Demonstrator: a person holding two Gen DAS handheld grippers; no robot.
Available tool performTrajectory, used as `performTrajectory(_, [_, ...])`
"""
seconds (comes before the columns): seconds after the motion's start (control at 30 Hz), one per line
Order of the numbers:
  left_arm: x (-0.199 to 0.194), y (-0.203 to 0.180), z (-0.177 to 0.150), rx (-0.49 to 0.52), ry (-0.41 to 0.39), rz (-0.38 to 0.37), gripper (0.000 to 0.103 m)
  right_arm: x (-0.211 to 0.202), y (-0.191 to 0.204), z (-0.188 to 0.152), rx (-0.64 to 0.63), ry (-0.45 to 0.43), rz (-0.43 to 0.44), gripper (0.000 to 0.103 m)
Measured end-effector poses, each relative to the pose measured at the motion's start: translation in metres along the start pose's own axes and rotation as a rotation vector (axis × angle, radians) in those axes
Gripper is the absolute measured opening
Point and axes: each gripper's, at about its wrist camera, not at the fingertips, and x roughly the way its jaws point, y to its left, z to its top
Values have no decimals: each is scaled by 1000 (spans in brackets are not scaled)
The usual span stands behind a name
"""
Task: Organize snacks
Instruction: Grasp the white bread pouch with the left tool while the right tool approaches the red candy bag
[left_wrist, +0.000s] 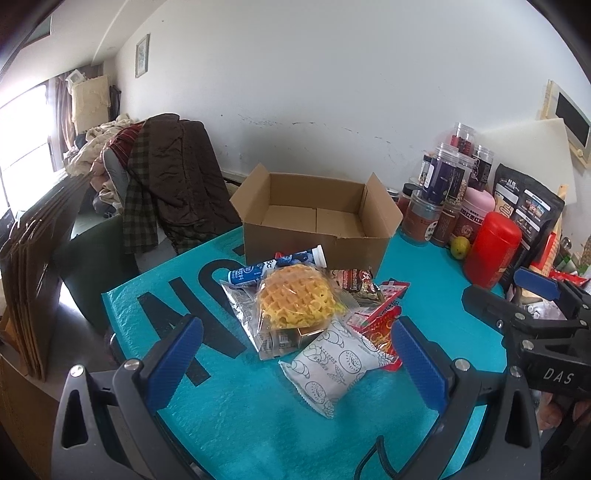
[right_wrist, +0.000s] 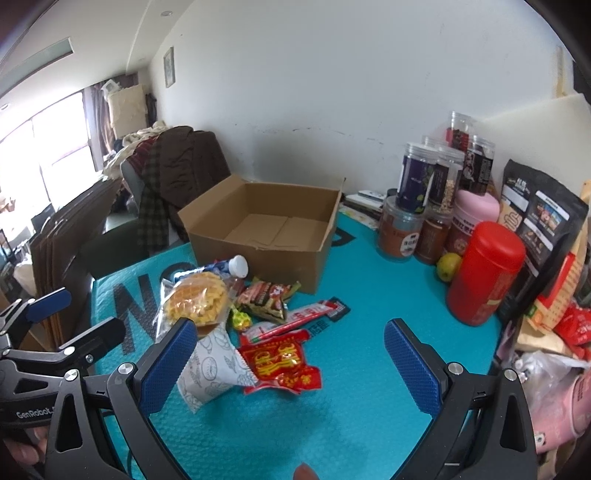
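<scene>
Snack pile: a loose heap on the teal mat (left_wrist: 229, 424), just in front of the cardboard box (left_wrist: 314, 243); nothing from it has gone in.
Waffle pack (left_wrist: 295, 301): on top of the heap, in clear wrap.
White pastry packet (left_wrist: 328, 363): nearest the left gripper, lying flat on the mat.
Red foil packet (right_wrist: 282, 362): beside the white packet, toward the right gripper.
Others: a blue-and-white tube (left_wrist: 277, 267) against the box front, a dark snack bag (right_wrist: 267, 297), a long red stick pack (right_wrist: 299, 319); something small and yellow-green sits among them, possibly a candy.
Box: flaps open, floor bare as far as both views show.
Progress: I judge the task not begun; every snack is left to move.
Left gripper (left_wrist: 295, 363): jaws spread wide, holding nothing, hovering over the mat with the white packet between the pads but untouched.
Right gripper (right_wrist: 291, 369): jaws spread wide as well, empty, above the mat near the red foil packet.
Surroundings: jars (right_wrist: 424, 192), a red canister (right_wrist: 484, 271) and a small green fruit (right_wrist: 448, 266) stand along the right.
</scene>
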Motion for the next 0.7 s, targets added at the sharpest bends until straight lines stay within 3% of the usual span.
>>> performTrajectory(0.7, [76, 4, -27, 125, 150, -142, 103, 63, -9, -31, 30, 123, -23, 103])
